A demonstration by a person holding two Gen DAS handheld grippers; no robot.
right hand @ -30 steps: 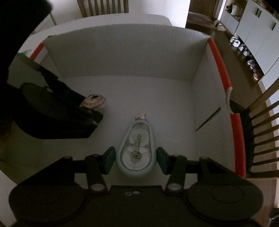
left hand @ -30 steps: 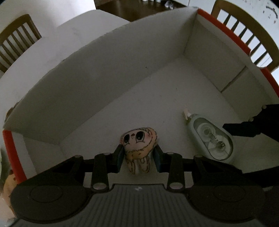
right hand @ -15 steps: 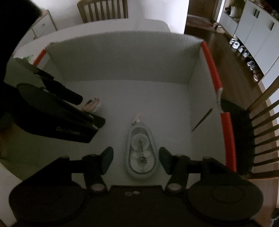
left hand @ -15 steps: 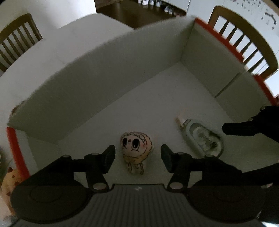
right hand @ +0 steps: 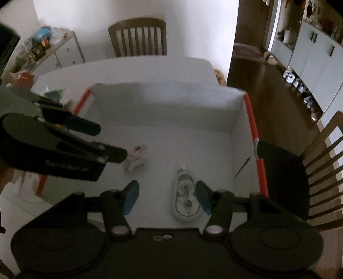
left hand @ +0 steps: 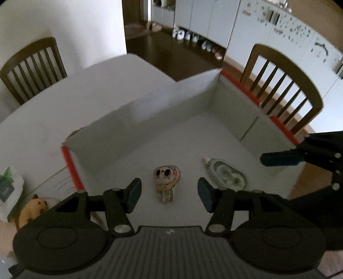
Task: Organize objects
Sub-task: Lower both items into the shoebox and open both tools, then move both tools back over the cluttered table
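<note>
Left gripper [left hand: 169, 194] hangs above the box, jaws parted about halfway, nothing between the blue pads [left hand: 134, 194]; they touch nothing. Small flat cartoon-face figure with big eyes and tan hair [left hand: 166, 179] lies on the box floor beyond and between the fingertips, clear of both. Right gripper [right hand: 166, 198] is also about half open, empty, raised over the box. Clear oval plastic correction-tape dispenser [right hand: 186, 198] lies flat on the box floor under it, close to the right pad [right hand: 202, 198] in the picture, not gripped; white tip points to the far wall. In the left wrist view the dispenser [left hand: 227, 175] sits just right of the figure, apart from it. In the right wrist view the figure [right hand: 137, 157] lies left of and farther than the dispenser, partly hidden by the left gripper [right hand: 107, 139].

White cardboard box with orange-red edge strips [right hand: 254, 137] stands open on a white table [left hand: 103, 85]; both items are inside, in the near half. Left of the box on the table: orange plush toy [left hand: 32, 209], white packet with green print [left hand: 6, 184], blurred. Beyond the table, wooden slat-back chairs [right hand: 138, 37], dark wood floor, white cabinets [left hand: 203, 19] with shoes along the base.
</note>
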